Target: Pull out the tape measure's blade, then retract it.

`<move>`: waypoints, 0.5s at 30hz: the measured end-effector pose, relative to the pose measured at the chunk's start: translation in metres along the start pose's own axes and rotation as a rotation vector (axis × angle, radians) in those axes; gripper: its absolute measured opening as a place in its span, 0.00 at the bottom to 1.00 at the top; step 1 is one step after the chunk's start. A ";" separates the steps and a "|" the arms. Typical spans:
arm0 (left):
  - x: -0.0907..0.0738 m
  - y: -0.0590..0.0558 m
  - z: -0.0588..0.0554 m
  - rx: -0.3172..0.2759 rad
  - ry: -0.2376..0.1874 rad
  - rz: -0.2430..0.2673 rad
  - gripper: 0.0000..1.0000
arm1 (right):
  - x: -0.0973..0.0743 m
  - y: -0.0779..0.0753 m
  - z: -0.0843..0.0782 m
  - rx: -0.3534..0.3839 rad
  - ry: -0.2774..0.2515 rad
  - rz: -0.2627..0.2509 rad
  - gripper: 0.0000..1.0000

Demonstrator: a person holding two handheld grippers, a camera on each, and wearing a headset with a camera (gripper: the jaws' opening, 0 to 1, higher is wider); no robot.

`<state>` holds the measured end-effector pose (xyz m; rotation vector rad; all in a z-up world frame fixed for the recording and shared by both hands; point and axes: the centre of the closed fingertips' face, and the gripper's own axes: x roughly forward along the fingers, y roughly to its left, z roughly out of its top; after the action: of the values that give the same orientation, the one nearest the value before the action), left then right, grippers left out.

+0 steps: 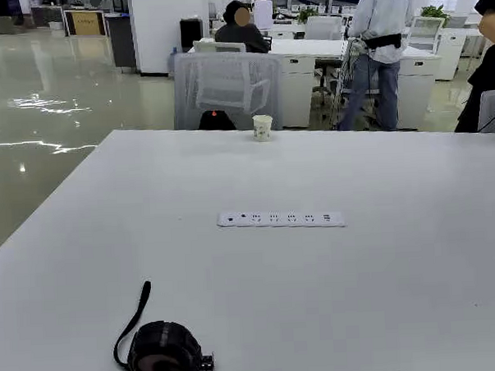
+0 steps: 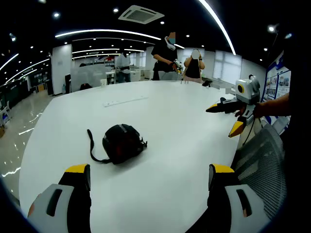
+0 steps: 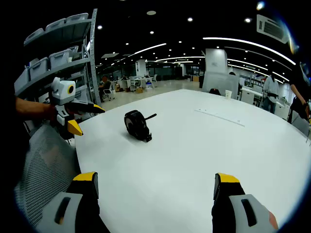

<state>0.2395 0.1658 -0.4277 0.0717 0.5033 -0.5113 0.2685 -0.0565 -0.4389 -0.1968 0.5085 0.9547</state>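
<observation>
Tape measure [image 1: 166,352]: it sits on the white table [image 1: 384,294], near the person's edge and left of centre. Nothing is touching it.
Left gripper [image 2: 149,174]: jaws wide apart with nothing between them, aimed straight at the case from close by.
Right gripper [image 3: 155,178]: jaws also spread and empty. It's off to the side, well apart from the tape.
Handling: black, chunky, rubbery-looking case, so I'd call it rigid, fairly weighty and grippy. The blade should be thin springy steel that snaps back hard, so let it in gently.
Where to hold: one gripper clamps across the case's flat sides, while the other pinches the small metal hook at the mouth. That hook is a tiny, slippery target!
Pointing: in the head view the hook tab pokes out at the case's lower right, so the blade should run out to the right.
Strap [image 1: 135,316]: limp black loop trailing off the opposite side, up and away from the person.
Long axis: case is nearly round, and strap to hook gives the line. I can't tell whether it's upright or flat.
Beyond: power strip [image 1: 280,219] mid-table and paper cup [image 1: 262,127] at the far edge, both well clear.
</observation>
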 end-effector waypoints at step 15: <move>0.000 0.000 0.001 0.004 -0.003 -0.001 0.99 | -0.001 -0.001 0.001 -0.001 -0.003 0.001 0.99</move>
<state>0.2395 0.1653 -0.4268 0.0748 0.4996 -0.5131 0.2690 -0.0570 -0.4376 -0.1965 0.5052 0.9560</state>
